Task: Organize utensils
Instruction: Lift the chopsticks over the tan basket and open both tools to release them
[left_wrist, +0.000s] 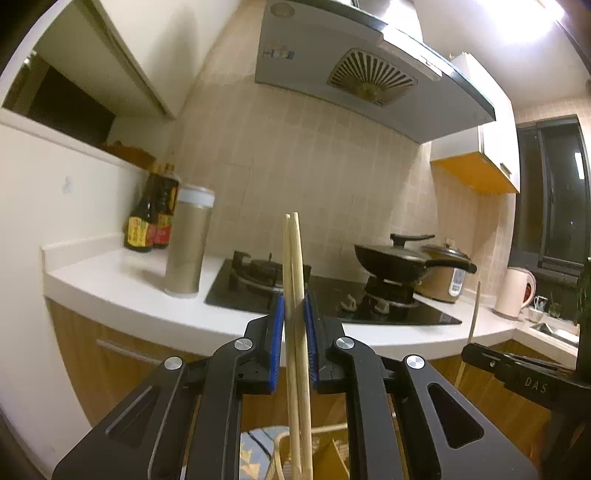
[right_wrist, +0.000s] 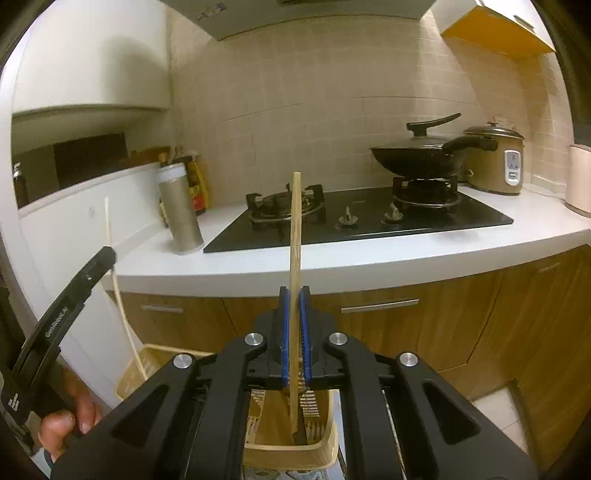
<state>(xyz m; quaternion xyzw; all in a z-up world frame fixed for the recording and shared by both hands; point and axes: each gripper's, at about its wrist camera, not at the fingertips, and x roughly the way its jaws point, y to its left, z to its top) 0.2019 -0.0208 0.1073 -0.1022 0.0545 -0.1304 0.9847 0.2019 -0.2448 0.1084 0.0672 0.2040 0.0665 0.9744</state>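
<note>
Chopsticks (left_wrist: 295, 295) clenched upright in left gripper (left_wrist: 294, 332), wooden utensil (right_wrist: 295, 258) in right gripper (right_wrist: 294, 332); neither yet stowed in basket (right_wrist: 325, 446).

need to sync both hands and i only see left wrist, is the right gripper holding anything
Observer: Yes. The right gripper is shut on one flat wooden stick, held upright.
Operator: where's the basket from it
Observer: The basket sits right below that gripper, and the stick's lower end hangs over its opening.
</note>
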